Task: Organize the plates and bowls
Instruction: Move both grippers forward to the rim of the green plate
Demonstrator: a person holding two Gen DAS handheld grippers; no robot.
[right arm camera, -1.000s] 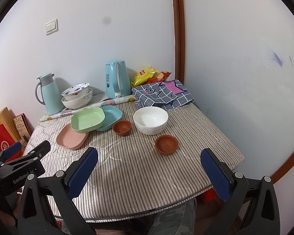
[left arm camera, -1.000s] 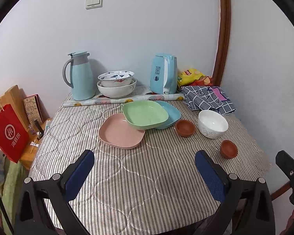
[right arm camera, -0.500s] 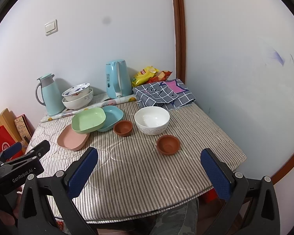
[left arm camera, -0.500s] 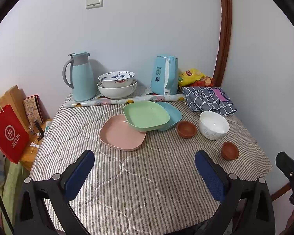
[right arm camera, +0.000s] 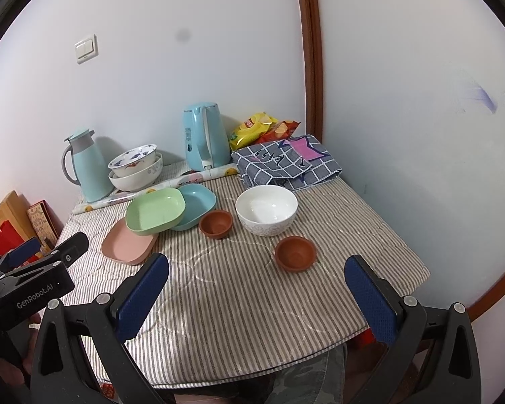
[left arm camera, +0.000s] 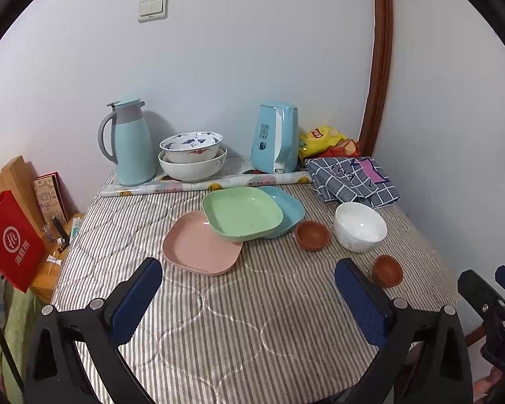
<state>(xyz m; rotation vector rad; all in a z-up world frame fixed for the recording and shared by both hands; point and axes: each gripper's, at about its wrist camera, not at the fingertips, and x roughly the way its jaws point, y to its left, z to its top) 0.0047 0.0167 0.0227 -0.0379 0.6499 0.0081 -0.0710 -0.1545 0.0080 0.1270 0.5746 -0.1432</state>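
On the striped tablecloth a green plate (left arm camera: pixel 241 214) lies tilted across a pink plate (left arm camera: pixel 200 245) and a blue plate (left arm camera: pixel 288 206). To their right sit a brown bowl (left arm camera: pixel 312 235), a white bowl (left arm camera: pixel 359 226) and a second brown bowl (left arm camera: pixel 387 269). Two patterned bowls (left arm camera: pixel 192 155) are stacked at the back. My left gripper (left arm camera: pixel 249 296) hangs open over the near table, empty. My right gripper (right arm camera: pixel 257 291) is open too, short of the near brown bowl (right arm camera: pixel 295 253). The same green plate (right arm camera: pixel 155 210) and white bowl (right arm camera: pixel 266 209) show in the right wrist view.
A thermos jug (left arm camera: pixel 129 141), a blue kettle (left arm camera: pixel 276 138), snack bags (left arm camera: pixel 326 136) and a folded checked cloth (left arm camera: pixel 351 178) line the back by the wall. A rolled sheet (left arm camera: pixel 205 183) lies across. A red paper bag (left arm camera: pixel 11 239) stands off the table's left edge.
Both cameras have shifted slightly, so the dishes sit a little differently in view. No dish has moved and both grippers stay open.
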